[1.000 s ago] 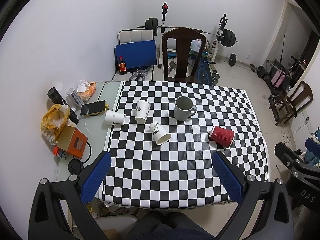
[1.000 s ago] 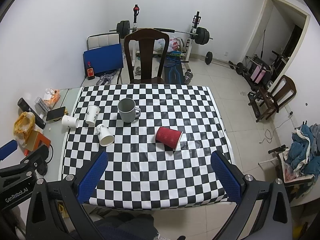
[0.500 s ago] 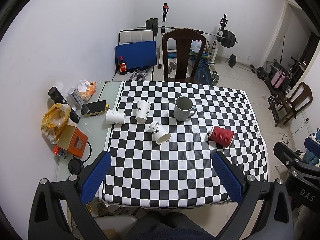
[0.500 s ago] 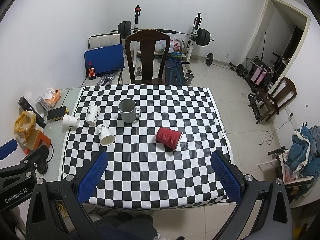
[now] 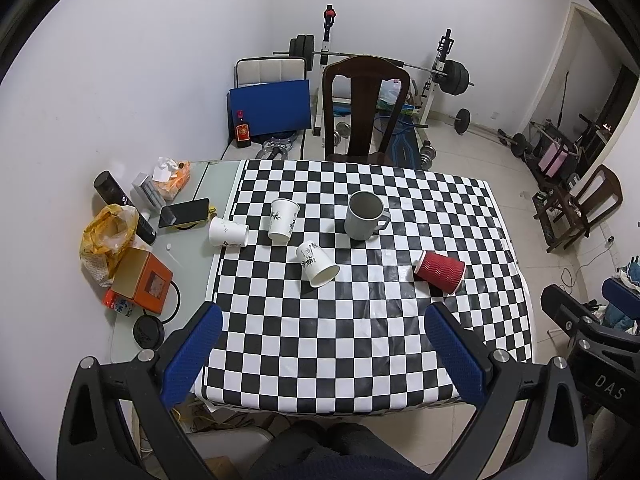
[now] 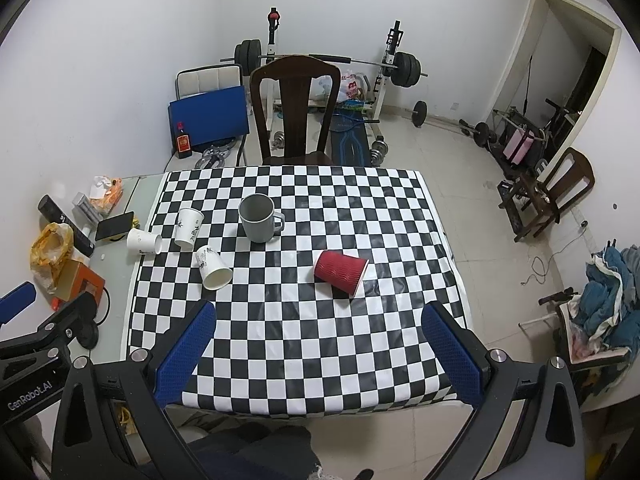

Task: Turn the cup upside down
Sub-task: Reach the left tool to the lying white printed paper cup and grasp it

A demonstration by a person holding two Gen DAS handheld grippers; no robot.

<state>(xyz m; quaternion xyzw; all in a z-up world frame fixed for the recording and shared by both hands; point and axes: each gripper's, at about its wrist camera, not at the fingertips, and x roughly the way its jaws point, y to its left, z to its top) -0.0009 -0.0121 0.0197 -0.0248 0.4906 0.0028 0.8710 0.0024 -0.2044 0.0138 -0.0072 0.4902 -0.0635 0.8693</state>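
On the checkered table (image 5: 360, 332) a grey mug (image 5: 364, 216) stands upright. A white paper cup (image 5: 283, 221) stands upright to its left. Another white cup (image 5: 317, 264) lies on its side in front, and a third (image 5: 226, 232) lies at the cloth's left edge. A red ribbed cup (image 5: 440, 272) lies on its side to the right. In the right wrist view the mug (image 6: 259, 218) and the red cup (image 6: 340, 272) show too. My left gripper (image 5: 324, 350) and right gripper (image 6: 318, 346) are open, empty, held high above the near table edge.
Clutter sits on the table's bare left strip: a phone (image 5: 184, 213), an orange box (image 5: 142, 280), a yellow bag (image 5: 106, 236), a dark can (image 5: 112, 194). A wooden chair (image 5: 366, 108) stands behind the table. Weight equipment (image 5: 440, 76) is on the floor beyond.
None of the cups has moved. Both views have shifted only very slightly; the grippers stay open.
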